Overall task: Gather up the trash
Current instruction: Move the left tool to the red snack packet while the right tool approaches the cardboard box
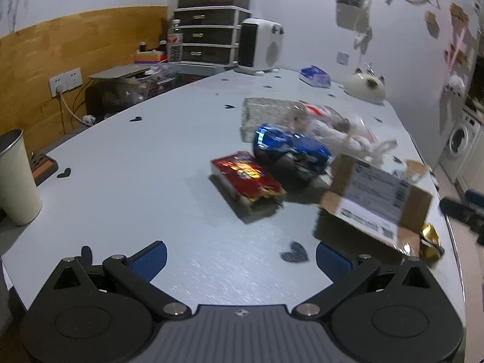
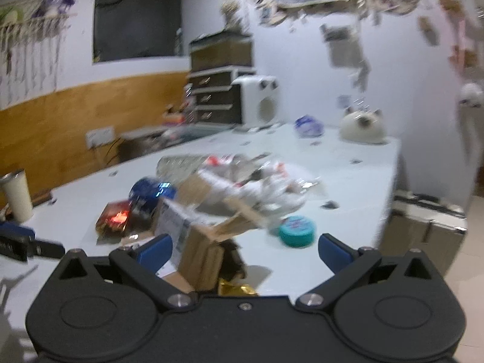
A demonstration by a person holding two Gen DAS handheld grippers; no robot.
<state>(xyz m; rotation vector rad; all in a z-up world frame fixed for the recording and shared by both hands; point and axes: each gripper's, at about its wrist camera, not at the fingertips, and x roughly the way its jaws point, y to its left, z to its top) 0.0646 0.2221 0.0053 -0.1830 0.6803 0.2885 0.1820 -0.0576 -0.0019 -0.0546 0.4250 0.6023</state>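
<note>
Both grippers sit low at the near edge of the table (image 1: 151, 157), jaws spread wide, nothing held: left gripper (image 1: 240, 260) over bare tabletop with a black heart sticker (image 1: 295, 252) just ahead, right gripper (image 2: 245, 252) with the open cardboard box (image 2: 196, 236) right between and in front of its fingers, not touching as far as I can tell

Progress: looks like the start. No trash is picked up or bagged, and no bin or bag shows in either view. All of it lies on the table in one cluster:
- red snack packet (image 1: 246, 178), left side of the pile
- blue foil wrapper (image 1: 287, 145) just behind it, touching or nearly
- clear plastic packaging (image 1: 272, 115) and crumpled white wrappers (image 1: 348, 133) further back
- cardboard box with shipping label (image 1: 375, 199) at the right edge, flaps open, a gold foil piece (image 1: 429, 240) beside its near corner
- teal round tin (image 2: 298, 230) right of the box, trash or not is unclear

Containers: box interior is too blurred to say what's in it. White cup (image 1: 15, 178) at far left, contents hidden. Drawer unit (image 1: 208, 33) at the back, shut

Judgement: everything is left to do; the box is the nearest target for the right gripper
</note>
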